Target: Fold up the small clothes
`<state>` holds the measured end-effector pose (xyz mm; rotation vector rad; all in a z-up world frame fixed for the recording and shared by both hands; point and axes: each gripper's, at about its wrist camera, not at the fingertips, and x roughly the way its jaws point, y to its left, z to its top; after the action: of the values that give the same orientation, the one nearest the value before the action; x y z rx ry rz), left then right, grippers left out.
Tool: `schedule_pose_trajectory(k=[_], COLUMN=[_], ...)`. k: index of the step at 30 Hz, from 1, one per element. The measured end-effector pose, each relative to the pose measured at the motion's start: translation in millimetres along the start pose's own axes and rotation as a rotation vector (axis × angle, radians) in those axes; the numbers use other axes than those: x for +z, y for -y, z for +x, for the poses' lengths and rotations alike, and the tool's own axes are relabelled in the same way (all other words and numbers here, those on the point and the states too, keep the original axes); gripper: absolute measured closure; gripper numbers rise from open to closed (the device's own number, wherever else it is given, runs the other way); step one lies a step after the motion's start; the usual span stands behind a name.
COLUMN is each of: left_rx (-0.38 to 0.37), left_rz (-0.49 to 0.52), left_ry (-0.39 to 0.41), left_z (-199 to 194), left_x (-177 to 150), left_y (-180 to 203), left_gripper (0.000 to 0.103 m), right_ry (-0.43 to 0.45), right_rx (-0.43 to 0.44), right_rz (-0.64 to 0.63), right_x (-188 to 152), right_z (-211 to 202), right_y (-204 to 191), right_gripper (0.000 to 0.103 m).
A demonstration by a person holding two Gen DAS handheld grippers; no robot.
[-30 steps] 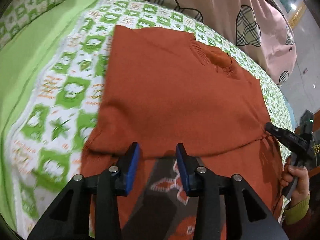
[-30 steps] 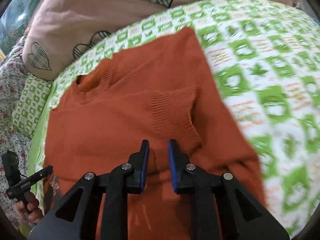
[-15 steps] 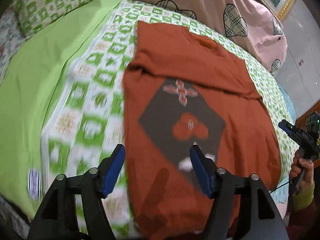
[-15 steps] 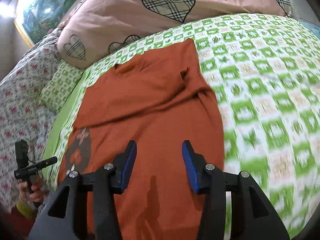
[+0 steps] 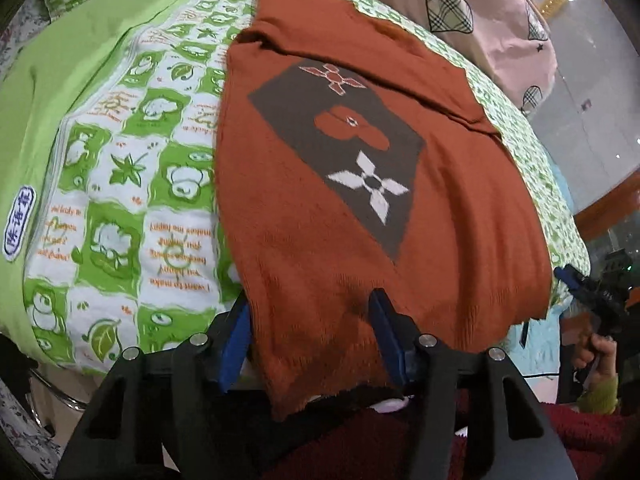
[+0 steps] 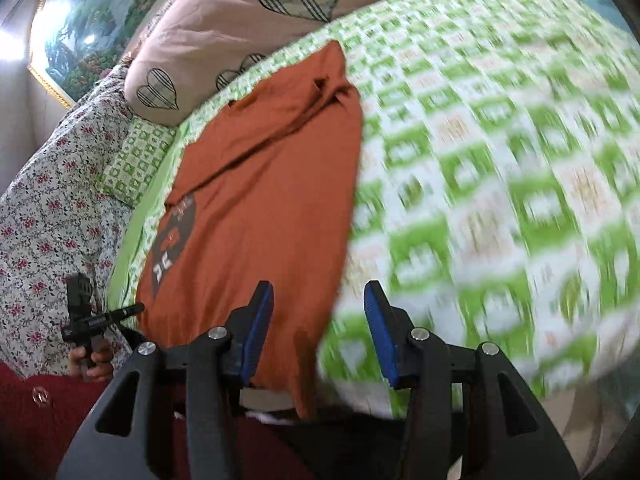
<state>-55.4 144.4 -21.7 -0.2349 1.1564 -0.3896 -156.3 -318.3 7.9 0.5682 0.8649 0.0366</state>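
A rust-orange knit sweater (image 5: 400, 208) lies on the bed, its far part folded over, a brown diamond patch with flowers on top. Its near hem hangs over the bed edge. My left gripper (image 5: 310, 336) is open, its jaws on either side of the sweater's near left hem corner, with the cloth draped over them. My right gripper (image 6: 318, 336) is open at the sweater's (image 6: 260, 184) near right hem edge, holding nothing. Each gripper also shows in the other's view: the right gripper (image 5: 588, 288) and the left gripper (image 6: 100, 320).
The bed has a green-and-white checked sheet (image 5: 132, 184) and a plain green strip (image 5: 32, 92) on the left. A pink quilt with plaid hearts (image 6: 248, 12) lies at the far end. A floral cover (image 6: 44, 200) is at the left. The person's dark red sleeve (image 5: 580, 428) is near.
Both grippers opened, let go of the folded part and pulled back from the middle of the sweater to its near hem at the bed edge. The brown diamond patch came into sight.
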Motion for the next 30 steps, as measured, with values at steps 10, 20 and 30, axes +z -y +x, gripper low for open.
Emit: schedule_pose_trajectory(k=[10, 20, 30], left_rx=[-0.052, -0.065, -0.073], left_rz=[0.032, -0.041, 0.057], left_ry=[-0.020, -0.030, -0.005], left_z=[4, 1, 1], left_x=[-13, -23, -24], left_y=[-5, -27, -9], left_gripper=[0.052, 0.096, 0.098], right_ry=[-0.037, 0.031, 0.008], right_rx=[0.112, 0.126, 0.164], right_rz=[-0.040, -0.011, -0.010], right_x=[-22, -15, -15], right_z=[31, -2, 5], right_y=[-13, 6, 0], right_gripper=[0.061, 0.097, 0.097])
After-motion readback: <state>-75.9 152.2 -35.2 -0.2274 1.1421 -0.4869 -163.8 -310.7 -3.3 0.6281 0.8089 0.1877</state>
